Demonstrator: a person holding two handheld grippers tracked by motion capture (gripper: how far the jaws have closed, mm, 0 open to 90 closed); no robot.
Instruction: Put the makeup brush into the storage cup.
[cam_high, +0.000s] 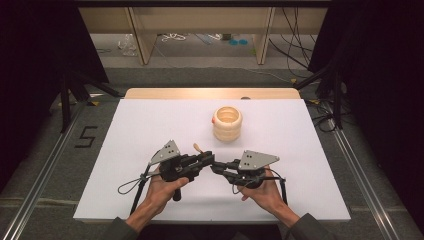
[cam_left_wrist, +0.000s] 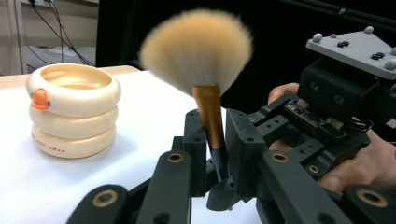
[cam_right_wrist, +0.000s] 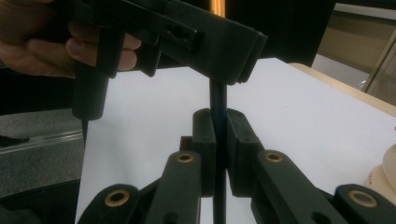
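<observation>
Brush: high view, your left gripper and right gripper meet tip to tip above the worktop; cream holder well beyond them. Left gripper view: fingers clamp the brush's stem, bristles upright above them. Right gripper view: fingers shut on the dark handle, left gripper just above.

Black tools — grey triangular plates, brass pivots
</observation>
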